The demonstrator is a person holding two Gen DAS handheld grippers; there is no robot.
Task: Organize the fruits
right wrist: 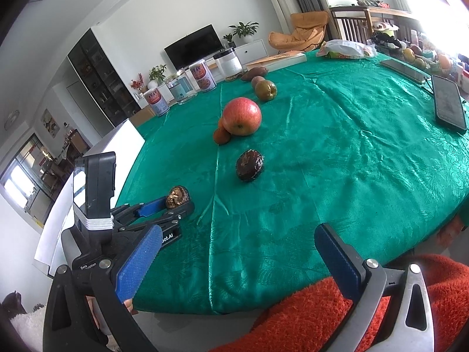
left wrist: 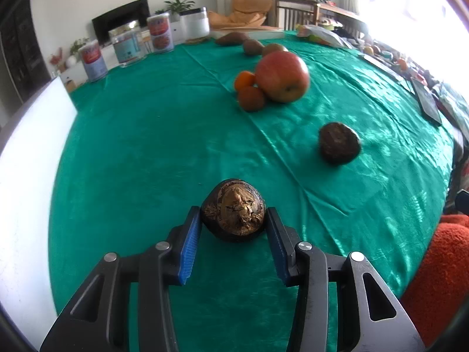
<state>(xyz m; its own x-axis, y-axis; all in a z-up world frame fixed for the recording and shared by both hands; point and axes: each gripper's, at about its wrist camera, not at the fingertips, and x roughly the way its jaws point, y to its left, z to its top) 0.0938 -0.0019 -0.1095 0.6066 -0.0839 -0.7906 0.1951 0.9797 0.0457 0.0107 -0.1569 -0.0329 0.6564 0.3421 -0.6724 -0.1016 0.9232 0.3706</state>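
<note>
The left gripper (left wrist: 233,220) has its blue pads (left wrist: 190,245) closed against both flanks of a dark, wrinkled fruit with a golden crust (left wrist: 233,209), which sits on the green tablecloth (left wrist: 146,146) near the table's front edge. The contact falls at the pad tips only, so the hold is judged shallow. The right gripper (right wrist: 237,259) stands wide and empty over the near edge, above an orange-red fabric (right wrist: 307,308). A second dark fruit (left wrist: 339,143) lies well apart to the right; further back an apple (left wrist: 283,76) touches two small orange fruits (left wrist: 249,91), with brownish fruits (left wrist: 261,47) beyond. For a sound lift, the pads should stay square across the widest part of the fruit, pressure should be modest given the shrivelled skin, and the rise should be straight before any travel toward the other dark fruit, the probable grouping.
</note>
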